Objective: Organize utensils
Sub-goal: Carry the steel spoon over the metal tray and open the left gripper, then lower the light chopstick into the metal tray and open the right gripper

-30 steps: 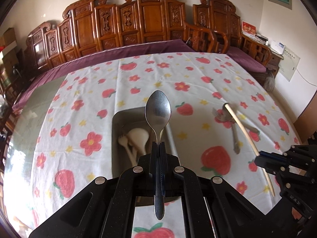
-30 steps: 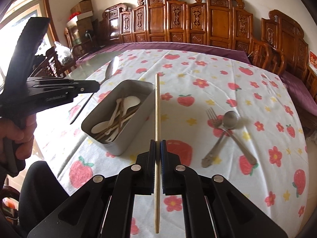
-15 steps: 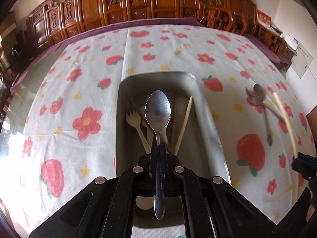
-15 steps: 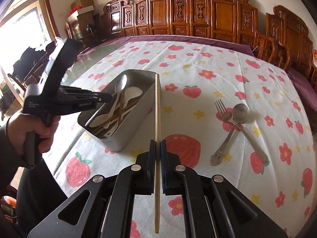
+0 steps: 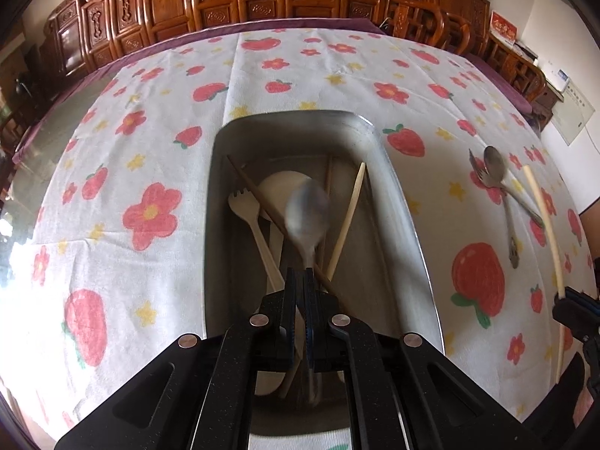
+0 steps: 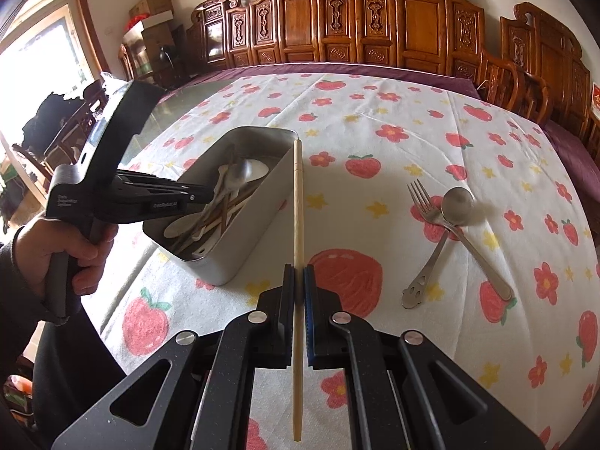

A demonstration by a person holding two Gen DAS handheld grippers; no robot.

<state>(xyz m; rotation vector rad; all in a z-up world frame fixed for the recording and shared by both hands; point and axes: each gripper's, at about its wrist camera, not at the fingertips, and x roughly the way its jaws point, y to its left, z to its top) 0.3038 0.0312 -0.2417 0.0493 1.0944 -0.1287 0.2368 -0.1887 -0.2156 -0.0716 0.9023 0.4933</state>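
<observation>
Pinching one metal spoon (image 5: 307,213) by its neck in the left gripper (image 5: 300,273), pads all but closed on it, bowl blurred and hanging inside the steel tin (image 5: 405,225). Pointing steeply down into the tin, over one pale wooden fork (image 5: 247,206), one pale round spoon (image 5: 277,183), one dark chopstick (image 5: 258,198) and one light chopstick (image 5: 348,217); possibly more sticks beneath, not countable. Clamping one long bamboo chopstick (image 6: 298,206) in the right gripper (image 6: 299,273), jaws fully closed on it, tip reaching alongside the tin's right wall, just outside it. Lying crossed on the strawberry tablecloth (image 6: 375,123), well to the right of the tin: one metal fork (image 6: 431,236) and one second metal spoon (image 6: 455,202). Gripping the left tool's handle with one bare hand (image 6: 56,240), left of the tin.
</observation>
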